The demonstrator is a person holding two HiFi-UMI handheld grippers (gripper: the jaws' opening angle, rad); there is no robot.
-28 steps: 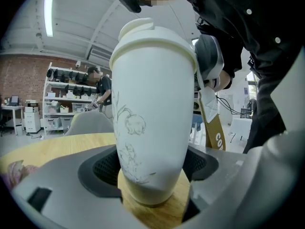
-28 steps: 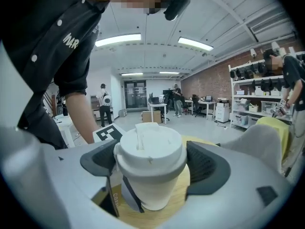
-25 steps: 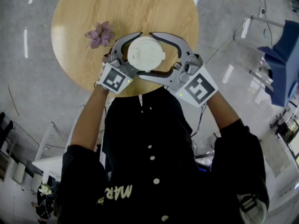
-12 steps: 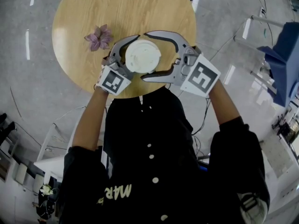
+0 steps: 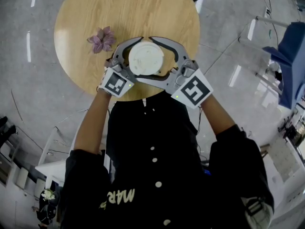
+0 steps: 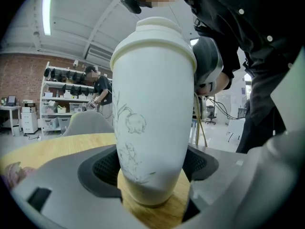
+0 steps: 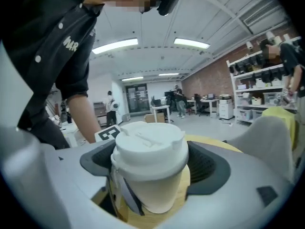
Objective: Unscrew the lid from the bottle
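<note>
Bottle [image 6: 152,128]: stands near the table's [image 5: 95,13] 6 o'clock edge, with a flower [image 5: 101,37] at its 10 o'clock.
Left gripper [image 6: 152,185]: pinching the bottle low down.
Right gripper [image 7: 150,175]: pinching the lid [image 5: 146,58].
Change: the right marker cube [image 5: 192,90] swung from 4 toward 5 o'clock (a twist).
Meaning: the lid is probably turning, but I can't see if it is loose yet.

Open-plan lab/workshop, not a home. Signs: red brick back wall [image 6: 24,78] w/ tall white metal shelving rack [image 6: 66,94] packed w/ gear & boxes, one person [image 6: 101,87] busy at it; high white ceiling w/ long strip lights [image 7: 116,45]; bare polished grey concrete floor [image 5: 28,94]; white work desks [image 7: 209,101] in bkgd w/ more people [image 7: 180,99] standing round. Round light-wood desk [image 5: 143,8] up front.
</note>
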